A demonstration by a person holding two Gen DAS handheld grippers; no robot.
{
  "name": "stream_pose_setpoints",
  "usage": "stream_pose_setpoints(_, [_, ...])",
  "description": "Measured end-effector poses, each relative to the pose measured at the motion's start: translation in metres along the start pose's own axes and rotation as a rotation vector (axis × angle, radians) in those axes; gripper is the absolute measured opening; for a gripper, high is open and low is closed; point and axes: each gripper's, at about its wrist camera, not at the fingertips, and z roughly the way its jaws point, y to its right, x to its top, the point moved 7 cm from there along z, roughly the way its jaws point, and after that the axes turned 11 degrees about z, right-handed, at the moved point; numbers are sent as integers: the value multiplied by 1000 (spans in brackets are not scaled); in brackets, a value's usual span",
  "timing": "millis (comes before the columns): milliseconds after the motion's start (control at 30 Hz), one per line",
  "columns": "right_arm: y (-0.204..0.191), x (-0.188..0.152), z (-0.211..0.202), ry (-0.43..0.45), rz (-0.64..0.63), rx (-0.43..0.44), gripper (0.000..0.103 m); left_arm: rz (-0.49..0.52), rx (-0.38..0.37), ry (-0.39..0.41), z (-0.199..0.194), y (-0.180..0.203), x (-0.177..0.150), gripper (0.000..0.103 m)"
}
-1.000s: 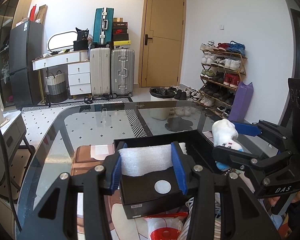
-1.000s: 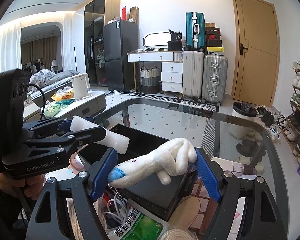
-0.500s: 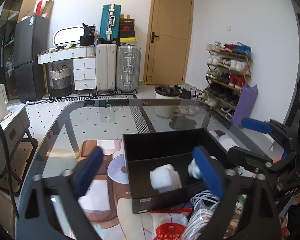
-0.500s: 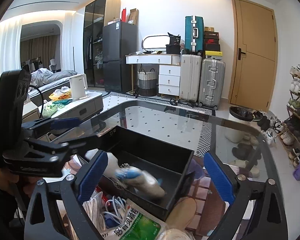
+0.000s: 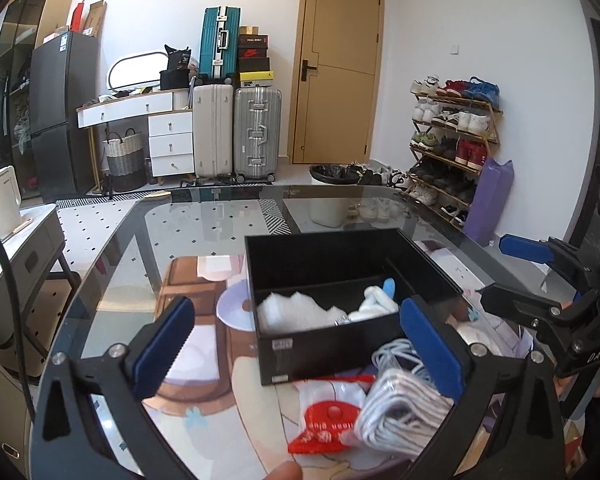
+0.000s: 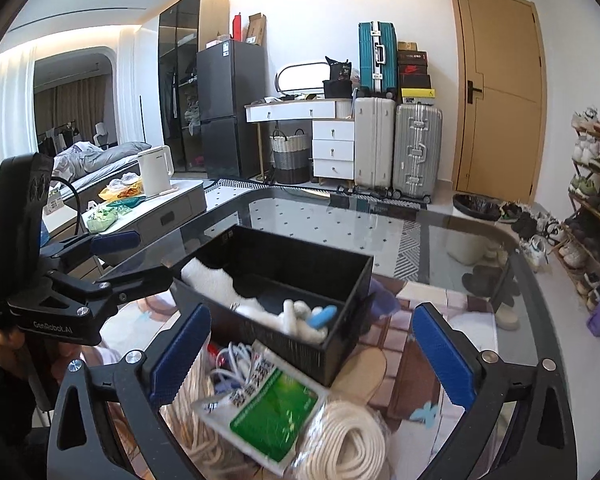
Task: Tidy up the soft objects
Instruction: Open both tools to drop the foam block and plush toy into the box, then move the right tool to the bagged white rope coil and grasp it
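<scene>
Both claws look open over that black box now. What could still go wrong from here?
1. The white coiled rope and the white cables lie right below the open right gripper and left gripper; a finger might snag a loop.
2. The black box sits loose on the glass table, so a bump could slide it.

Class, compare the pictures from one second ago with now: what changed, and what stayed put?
Both tongs let go: the left dropped the foam, the right dropped the sock. Both now lie in the black box, and both tongs stand open. The box and the table stayed put.
</scene>
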Motion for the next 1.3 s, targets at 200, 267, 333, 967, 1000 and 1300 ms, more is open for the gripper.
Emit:
stream_pose_setpoints(200, [7, -14, -9, -17, 40, 14, 102, 28, 3, -27, -2, 7, -8, 103])
stream_pose_setpoints(267, [7, -19, -13, -17, 47, 14, 102, 28, 13, -36, -1, 5, -10, 103])
stream_pose_setpoints(333, [8, -22, -17, -18, 51, 20, 102, 27, 7, -42, -1, 6, -12, 103])
stream_pose_setpoints(967, [18, -55, -23, -113, 42, 35, 102, 106, -34, -89, -2, 29, -28, 103])
stream_pose_setpoints(1000, [19, -56, -22, -121, 37, 24, 102, 99, -42, -88, -3, 29, -28, 103])
stream_pose_setpoints(1300, [33, -61, -14, -161, 42, -40, 102, 113, -71, -85, -5, 31, -29, 103])
